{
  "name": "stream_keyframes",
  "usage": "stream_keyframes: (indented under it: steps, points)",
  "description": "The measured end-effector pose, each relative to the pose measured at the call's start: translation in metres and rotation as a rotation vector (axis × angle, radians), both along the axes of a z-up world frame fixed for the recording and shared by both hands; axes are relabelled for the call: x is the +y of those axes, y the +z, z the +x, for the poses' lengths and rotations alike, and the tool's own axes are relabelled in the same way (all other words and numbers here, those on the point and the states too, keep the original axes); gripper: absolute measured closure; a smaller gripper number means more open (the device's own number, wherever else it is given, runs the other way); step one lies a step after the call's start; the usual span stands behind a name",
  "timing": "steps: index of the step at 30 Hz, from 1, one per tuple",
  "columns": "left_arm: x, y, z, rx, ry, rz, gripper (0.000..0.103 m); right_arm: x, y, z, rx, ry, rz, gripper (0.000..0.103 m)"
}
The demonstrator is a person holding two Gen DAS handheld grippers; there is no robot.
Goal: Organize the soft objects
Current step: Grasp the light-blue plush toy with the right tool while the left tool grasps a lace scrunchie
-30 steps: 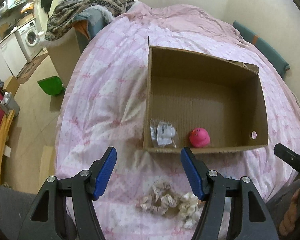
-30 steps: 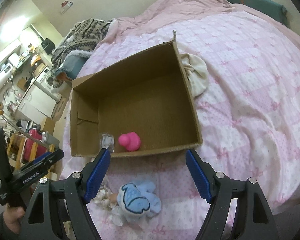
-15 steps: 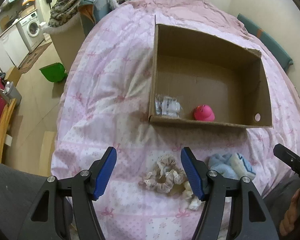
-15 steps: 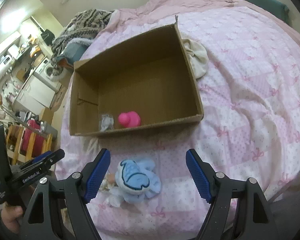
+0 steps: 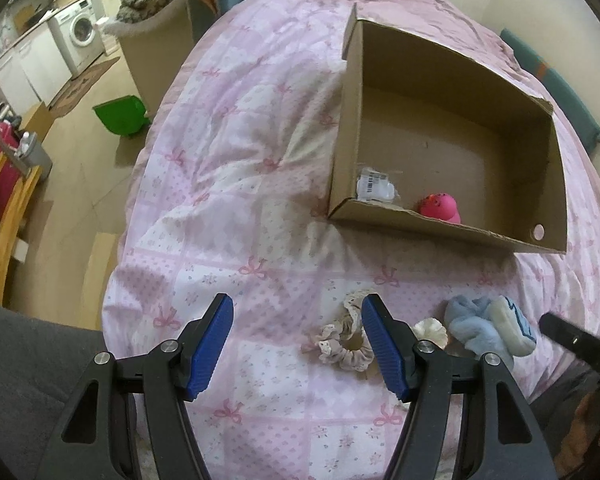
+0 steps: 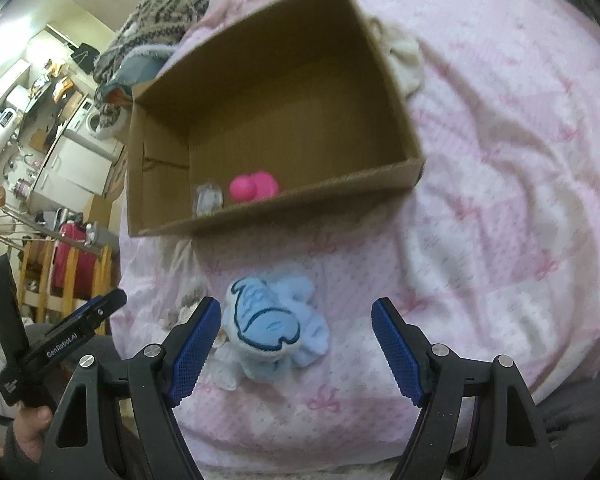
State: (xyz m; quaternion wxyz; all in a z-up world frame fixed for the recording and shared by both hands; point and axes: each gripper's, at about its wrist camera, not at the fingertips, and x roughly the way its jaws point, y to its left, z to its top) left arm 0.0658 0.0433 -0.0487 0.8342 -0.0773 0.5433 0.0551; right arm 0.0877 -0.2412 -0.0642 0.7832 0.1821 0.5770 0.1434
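1. Left wrist view: the left gripper hangs over the pink quilt with its blue pads spread and nothing between them. A beige scrunchie lies on the quilt just beside the right-hand pad – partly hidden behind it. A cream scrunchie sits next to that, touching a light-blue plush toy. Farther up, the open cardboard box holds a pink rubber duck and a small clear packet (both near the front wall).

2. Right wrist view: the right gripper is also spread wide and empty – the blue plush toy lies on the quilt below it, close to the left-hand pad, whether touching it is unclear. The box stands beyond, the duck and packet inside. At the lower left, a hand grips the other tool.
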Motion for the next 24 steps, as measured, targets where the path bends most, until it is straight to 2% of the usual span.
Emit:
stream_keyframes:
  steps: [3, 5, 8, 11, 15, 18, 24]
  points:
    - [0.001, -0.003, 0.003, 0.012, 0.011, -0.009, 0.039, 0.009, -0.019, 0.007, 0.092, 0.027, 0.072, 0.021]
    - [0.000, -0.003, 0.004, 0.018, 0.014, -0.012, 0.039, 0.020, -0.033, 0.014, 0.147, 0.048, 0.066, 0.021]
    - [0.000, -0.004, 0.004, 0.018, 0.015, -0.010, 0.039, 0.034, -0.056, 0.022, 0.223, 0.064, -0.001, 0.021]
    - [0.001, -0.005, 0.005, 0.015, 0.018, -0.010, 0.039, 0.030, -0.070, 0.027, 0.263, 0.014, 0.031, 0.022]
    - [0.004, -0.007, 0.008, 0.019, 0.031, -0.018, 0.039, 0.030, -0.076, 0.028, 0.283, 0.033, 0.017, 0.057]
    - [0.005, -0.009, 0.010, 0.027, 0.038, -0.024, 0.039, 0.028, -0.071, 0.025, 0.265, 0.044, 0.005, 0.071]
    - [0.012, -0.017, 0.012, 0.066, 0.067, -0.053, 0.039, 0.005, -0.027, 0.013, 0.111, -0.027, 0.068, 0.072]
